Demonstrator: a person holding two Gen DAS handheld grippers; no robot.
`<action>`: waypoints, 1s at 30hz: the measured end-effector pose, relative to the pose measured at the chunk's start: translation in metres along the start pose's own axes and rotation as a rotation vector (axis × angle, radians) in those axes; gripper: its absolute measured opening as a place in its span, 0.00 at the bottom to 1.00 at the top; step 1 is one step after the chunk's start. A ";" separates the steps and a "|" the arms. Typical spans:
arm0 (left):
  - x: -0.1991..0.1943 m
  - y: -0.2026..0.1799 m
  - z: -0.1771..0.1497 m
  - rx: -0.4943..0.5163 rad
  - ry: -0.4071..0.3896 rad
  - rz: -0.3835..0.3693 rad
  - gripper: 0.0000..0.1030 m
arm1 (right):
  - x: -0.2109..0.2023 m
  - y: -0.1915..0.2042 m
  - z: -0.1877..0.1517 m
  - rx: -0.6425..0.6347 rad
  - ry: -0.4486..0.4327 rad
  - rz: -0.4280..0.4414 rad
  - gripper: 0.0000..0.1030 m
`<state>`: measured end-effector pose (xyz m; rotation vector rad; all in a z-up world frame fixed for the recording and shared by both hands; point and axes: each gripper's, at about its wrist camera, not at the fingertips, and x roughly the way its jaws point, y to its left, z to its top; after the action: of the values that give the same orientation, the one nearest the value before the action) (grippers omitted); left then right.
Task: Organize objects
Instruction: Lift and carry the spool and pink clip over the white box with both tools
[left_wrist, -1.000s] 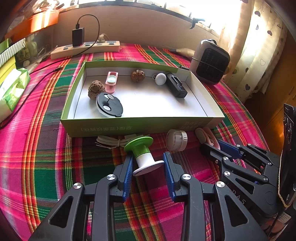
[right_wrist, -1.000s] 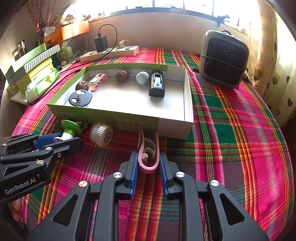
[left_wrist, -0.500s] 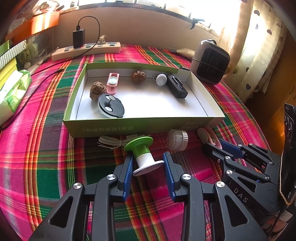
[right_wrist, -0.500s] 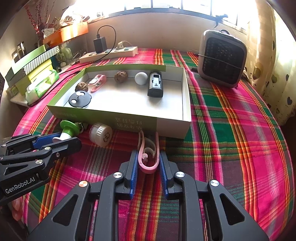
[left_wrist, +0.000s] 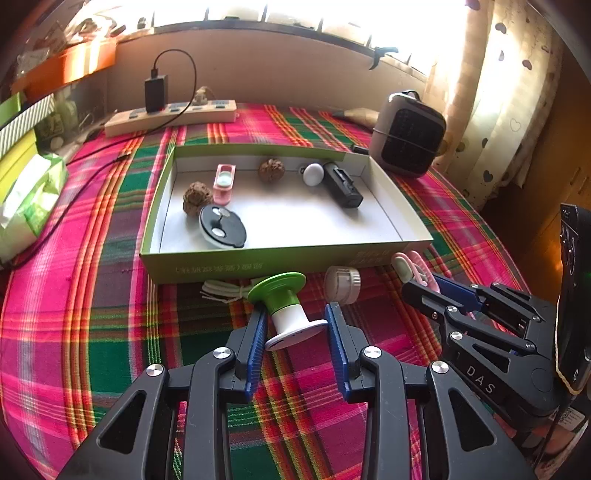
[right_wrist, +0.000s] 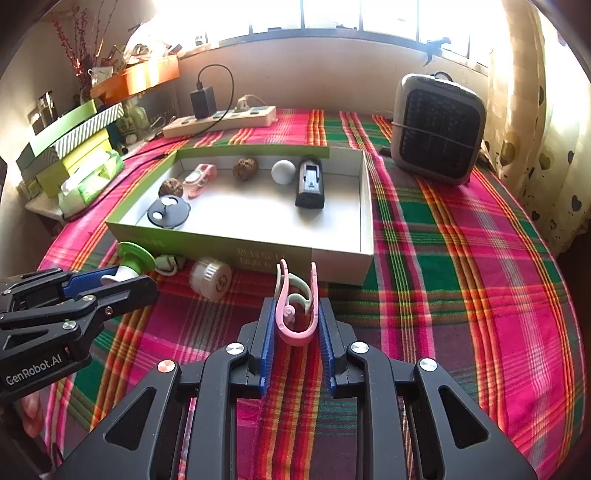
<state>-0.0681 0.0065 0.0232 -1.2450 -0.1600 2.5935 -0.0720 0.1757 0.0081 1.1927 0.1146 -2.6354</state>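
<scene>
My left gripper (left_wrist: 295, 314) is shut on the white base of a green and white spool (left_wrist: 284, 299), which tilts up just in front of the green shallow box (left_wrist: 258, 258). To its right, my right gripper (right_wrist: 296, 306) is shut on a pink clip (right_wrist: 295, 314) that points at the box's front wall (right_wrist: 240, 254). The box holds two walnuts (left_wrist: 197, 197), a small pink case (left_wrist: 223, 179), a white ball (left_wrist: 313, 174), a black device (left_wrist: 341, 184) and a black round disc (left_wrist: 221, 227). A white round cap (left_wrist: 341, 284) and a white cable bundle (left_wrist: 225, 290) lie on the plaid cloth by the box front.
A grey heater (left_wrist: 408, 134) stands at the back right, next to a curtain. A power strip (left_wrist: 170, 116) with a black charger lies along the back wall. A tissue packet (left_wrist: 26, 206) and stacked boxes (right_wrist: 70, 136) sit at the left. Plaid cloth covers the table.
</scene>
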 end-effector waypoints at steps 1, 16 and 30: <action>-0.002 -0.001 0.001 0.002 -0.005 -0.002 0.29 | -0.002 0.000 0.001 0.001 -0.004 0.002 0.22; -0.009 -0.003 0.026 0.026 -0.045 -0.038 0.29 | -0.010 0.002 0.022 -0.024 -0.041 0.012 0.22; 0.019 0.012 0.064 0.034 -0.030 -0.031 0.29 | 0.017 0.008 0.052 -0.068 -0.020 0.040 0.22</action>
<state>-0.1319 0.0008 0.0468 -1.1829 -0.1398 2.5782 -0.1190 0.1555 0.0302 1.1346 0.1732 -2.5871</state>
